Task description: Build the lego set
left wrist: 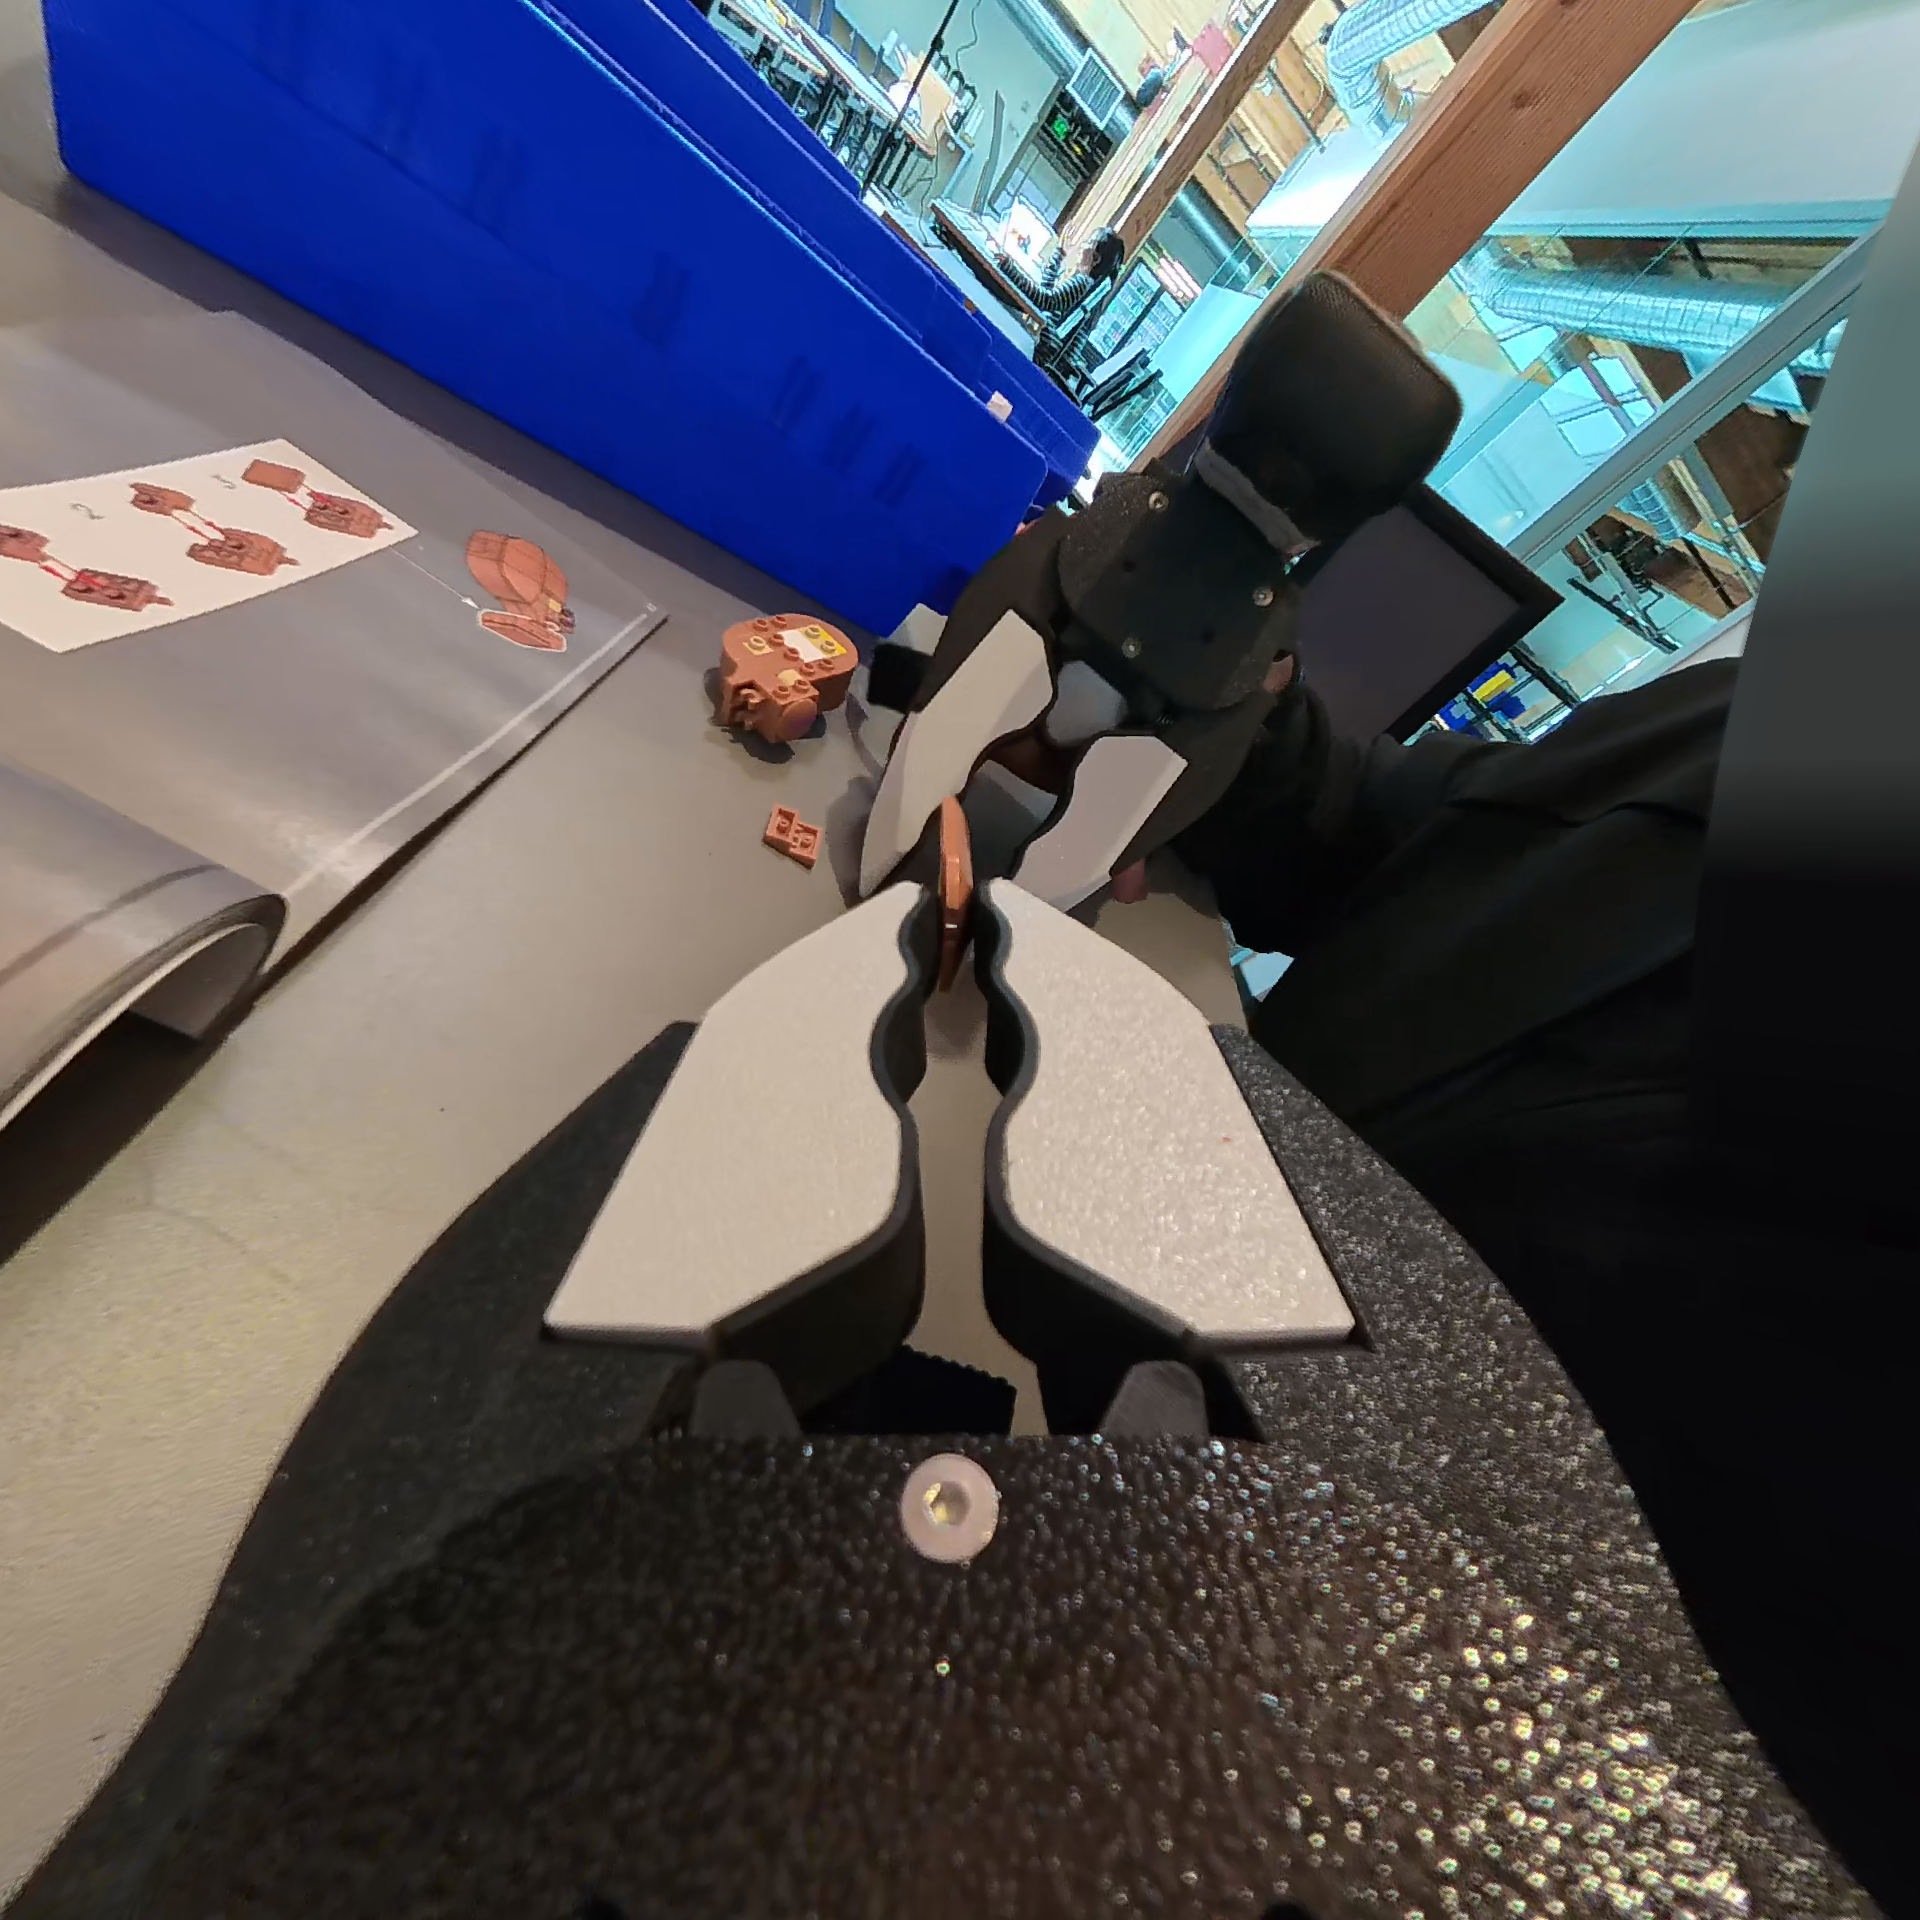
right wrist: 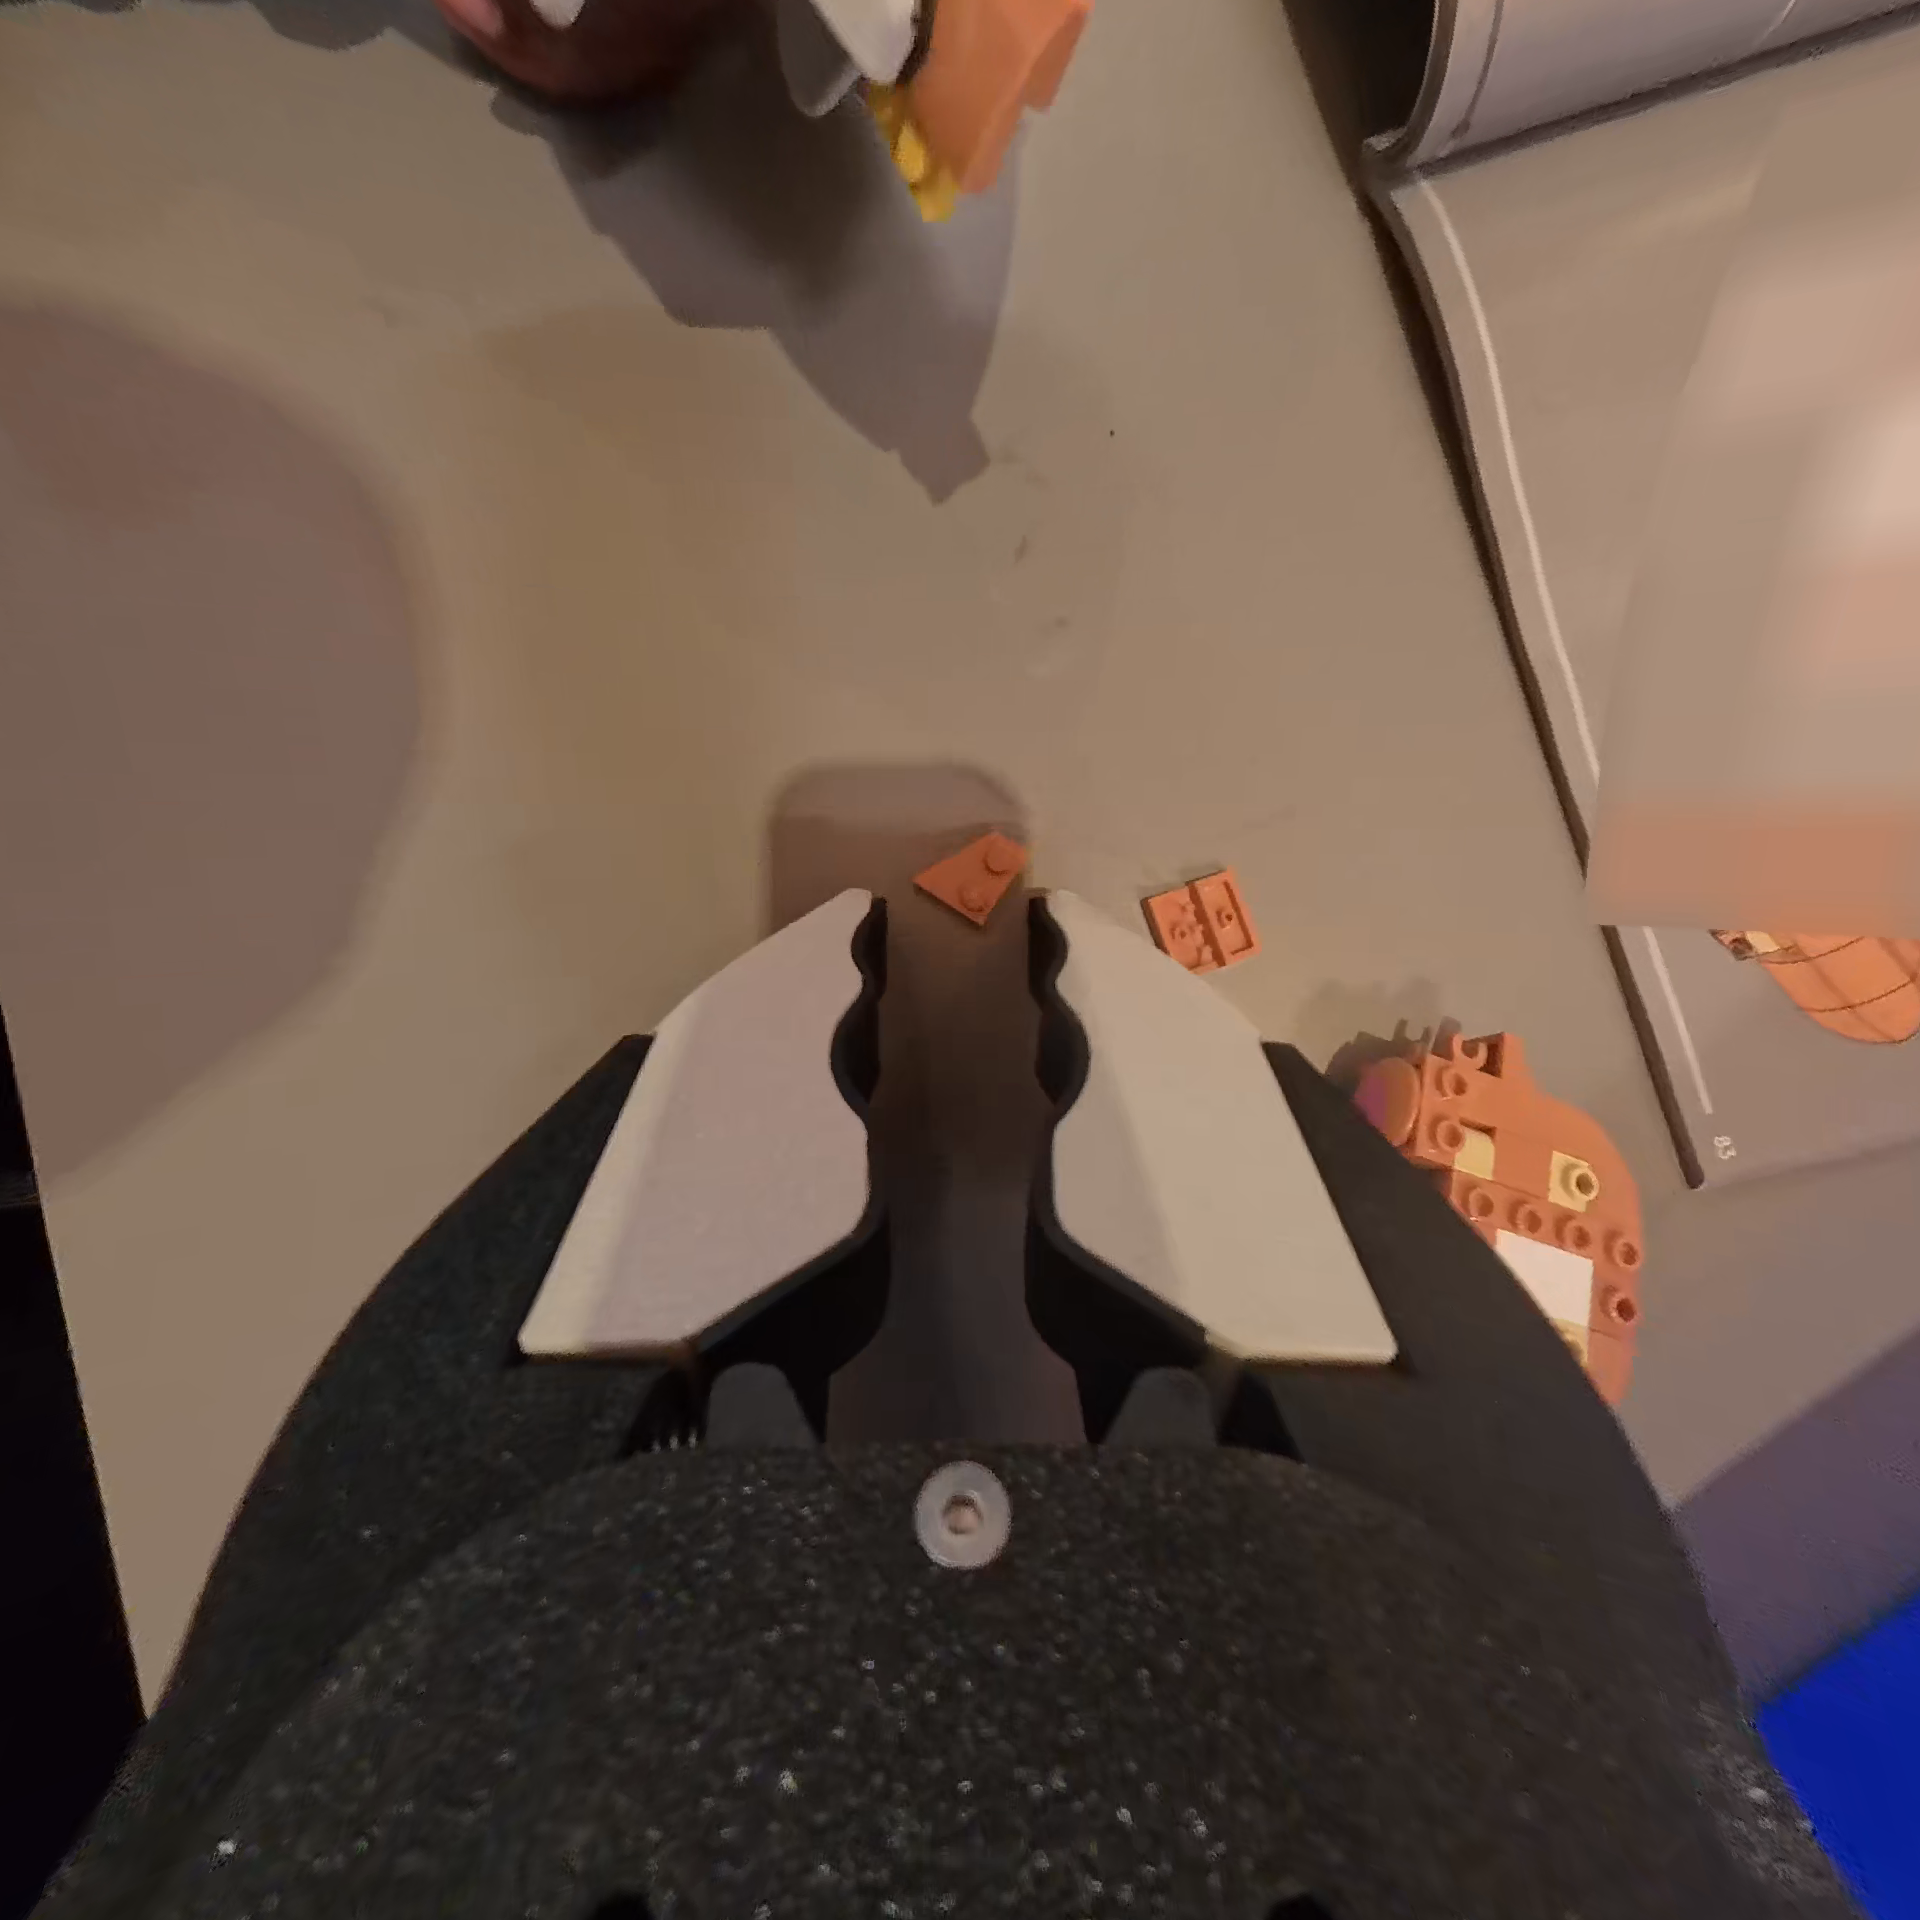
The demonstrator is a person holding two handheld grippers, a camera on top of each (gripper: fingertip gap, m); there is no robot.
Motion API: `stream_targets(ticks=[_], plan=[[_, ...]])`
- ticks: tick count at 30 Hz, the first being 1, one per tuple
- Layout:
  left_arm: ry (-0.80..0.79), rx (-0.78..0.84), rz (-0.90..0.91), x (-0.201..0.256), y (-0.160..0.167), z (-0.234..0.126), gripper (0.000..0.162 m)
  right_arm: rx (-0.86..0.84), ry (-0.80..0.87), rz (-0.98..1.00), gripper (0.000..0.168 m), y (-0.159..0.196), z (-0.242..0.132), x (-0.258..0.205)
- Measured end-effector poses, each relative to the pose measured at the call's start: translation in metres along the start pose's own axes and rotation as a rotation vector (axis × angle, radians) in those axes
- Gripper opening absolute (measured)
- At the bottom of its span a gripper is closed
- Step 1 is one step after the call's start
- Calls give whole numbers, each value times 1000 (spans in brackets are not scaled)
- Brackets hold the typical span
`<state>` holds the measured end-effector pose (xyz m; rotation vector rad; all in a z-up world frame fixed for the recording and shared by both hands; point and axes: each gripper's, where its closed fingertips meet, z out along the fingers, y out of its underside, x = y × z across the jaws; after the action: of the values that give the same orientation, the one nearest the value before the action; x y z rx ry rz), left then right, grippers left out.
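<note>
Grey counter (right wrist: 623,623) at mid frame: a small, light, stiff wedge plate (right wrist: 971,883) is neared by open right tongs (right wrist: 956,909), best pinched by its edges, while an orange piece (left wrist: 953,904) is gripped by the left tongs (left wrist: 951,914).

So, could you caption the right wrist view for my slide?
Open right gripper poised over a small orange wedge plate on the table.

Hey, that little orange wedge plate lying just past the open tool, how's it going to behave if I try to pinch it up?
The small wedge plate lies flat and thin on the smooth table, so it will probably slide rather than lift if nudged. It looks rigid and very light. The right tool is open with the plate just ahead of its tips; gripping the thin edges may make it flip.
</note>
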<state>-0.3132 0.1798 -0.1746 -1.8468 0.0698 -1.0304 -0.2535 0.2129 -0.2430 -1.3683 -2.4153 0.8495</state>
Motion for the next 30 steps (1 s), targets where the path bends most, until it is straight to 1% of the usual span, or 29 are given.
stream_targets(ticks=[7,10,12,20,30], plan=[[-5,-15,-34,1,5,2,5,-28,5,79,28,-2,3,-1],[-2,-17,-46,2,6,1,5,-30,-11,60,22,-5,7,-2],[1,-21,-51,2,7,1,5,-36,-25,32,12,-6,9,-3],[4,-20,-67,3,8,-4,5,-43,-78,-50,11,-13,14,-6],[-8,-11,-74,0,6,-7,5,-32,-98,-78,11,-17,17,-4]])
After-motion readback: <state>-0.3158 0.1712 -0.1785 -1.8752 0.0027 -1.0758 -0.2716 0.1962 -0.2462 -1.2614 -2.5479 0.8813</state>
